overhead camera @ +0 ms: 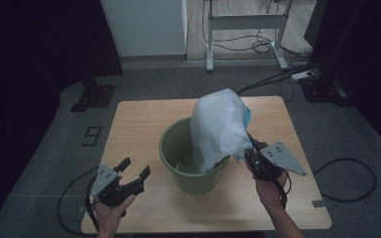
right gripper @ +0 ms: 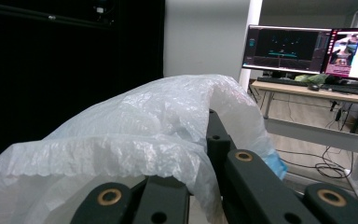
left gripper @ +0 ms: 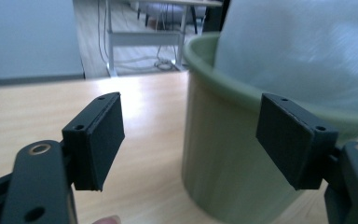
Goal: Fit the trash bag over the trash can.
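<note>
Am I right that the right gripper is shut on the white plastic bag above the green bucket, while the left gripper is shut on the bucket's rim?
Not quite: the left gripper is open and holds nothing, its fingers apart beside the green bucket, as the left gripper view shows. The right gripper is indeed shut on the white plastic bag.

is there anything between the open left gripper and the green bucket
Nothing visible. The left gripper hangs open just left of the green bucket, with bare table between them. The white plastic bag is held from the far side by the right gripper.
</note>
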`<state>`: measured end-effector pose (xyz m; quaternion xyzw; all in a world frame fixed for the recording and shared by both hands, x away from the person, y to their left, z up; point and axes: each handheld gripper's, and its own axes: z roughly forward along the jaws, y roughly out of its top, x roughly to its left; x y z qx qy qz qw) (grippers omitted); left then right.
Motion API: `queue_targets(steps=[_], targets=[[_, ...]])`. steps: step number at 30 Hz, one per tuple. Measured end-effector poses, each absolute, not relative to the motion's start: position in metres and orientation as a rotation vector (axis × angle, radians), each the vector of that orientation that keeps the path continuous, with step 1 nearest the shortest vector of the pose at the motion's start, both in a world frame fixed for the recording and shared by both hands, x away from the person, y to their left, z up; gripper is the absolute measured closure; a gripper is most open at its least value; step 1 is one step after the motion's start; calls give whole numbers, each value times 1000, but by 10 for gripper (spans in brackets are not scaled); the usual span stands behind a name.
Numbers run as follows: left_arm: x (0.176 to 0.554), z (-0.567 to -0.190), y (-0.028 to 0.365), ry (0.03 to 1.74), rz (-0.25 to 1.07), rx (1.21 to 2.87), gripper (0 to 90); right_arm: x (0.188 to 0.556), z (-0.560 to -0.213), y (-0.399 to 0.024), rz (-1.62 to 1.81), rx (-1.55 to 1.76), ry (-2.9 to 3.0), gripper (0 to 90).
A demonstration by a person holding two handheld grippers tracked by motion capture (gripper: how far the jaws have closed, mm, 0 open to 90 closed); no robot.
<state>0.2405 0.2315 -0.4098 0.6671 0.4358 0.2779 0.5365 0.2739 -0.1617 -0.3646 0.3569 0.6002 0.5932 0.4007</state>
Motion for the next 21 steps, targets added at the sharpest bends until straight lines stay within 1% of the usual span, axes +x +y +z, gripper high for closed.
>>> queue_targets(steps=[4, 11, 18, 21], targets=[[240, -399, 215, 1002, 672, 1591, 227, 275, -360, -155, 1484, 897, 1546, 888], [229, -384, 188, 927, 668, 1576, 224, 277, -358, -142, 1460, 892, 1605, 888], [227, -381, 168, 911, 698, 1596, 209, 278, -358, -129, 1445, 891, 1656, 888], [226, -380, 156, 879, 704, 1615, 209, 279, -359, -125, 1440, 891, 1671, 887]])
